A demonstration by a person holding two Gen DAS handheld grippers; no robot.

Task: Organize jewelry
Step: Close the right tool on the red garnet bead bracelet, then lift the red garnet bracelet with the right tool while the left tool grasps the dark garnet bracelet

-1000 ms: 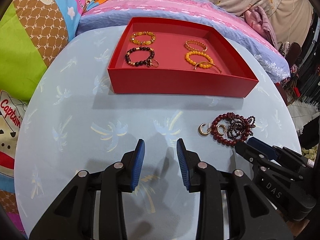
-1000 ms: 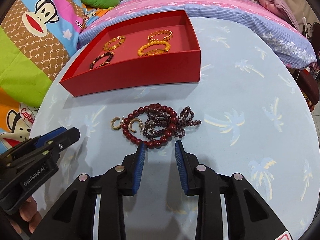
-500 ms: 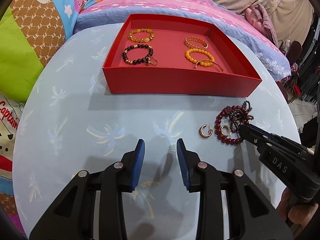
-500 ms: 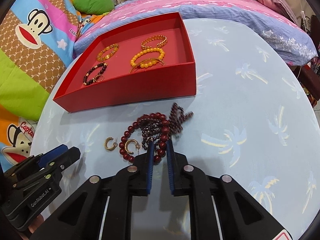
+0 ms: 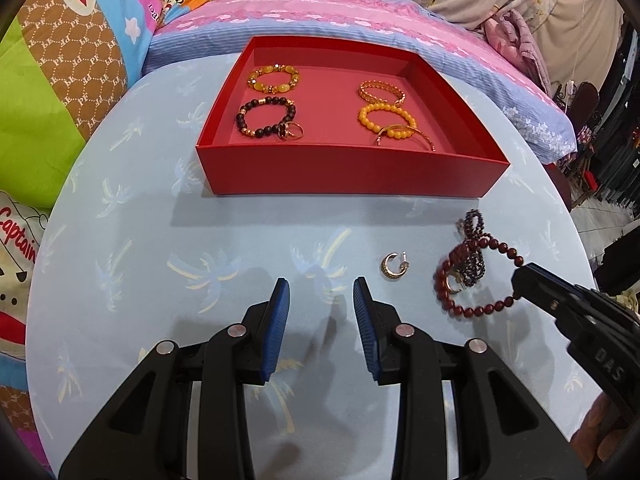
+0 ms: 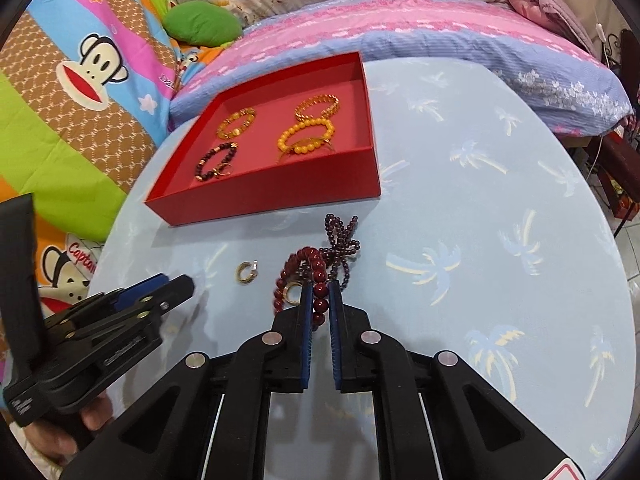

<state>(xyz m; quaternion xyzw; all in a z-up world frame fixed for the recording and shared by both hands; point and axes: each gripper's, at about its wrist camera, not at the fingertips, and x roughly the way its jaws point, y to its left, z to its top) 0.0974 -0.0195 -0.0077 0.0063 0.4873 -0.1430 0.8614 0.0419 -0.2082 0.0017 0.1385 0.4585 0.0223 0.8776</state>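
My right gripper is shut on a dark red bead bracelet and lifts its near side; it also shows in the left wrist view. A thin dark bead strand and a gold hoop earring are tangled with it. A second gold hoop earring lies alone on the table. My left gripper is open and empty, left of that earring. The red tray behind holds several bracelets and a ring.
The round table has a pale blue palm-print cloth. Colourful cartoon bedding lies to the left and a pink and blue striped pillow behind the tray. A chair and clutter stand off the right edge.
My right gripper moved onto the red bracelet, shut on it and began lifting it, dragging the strand and one earring. The left gripper stayed open and shifted slightly.
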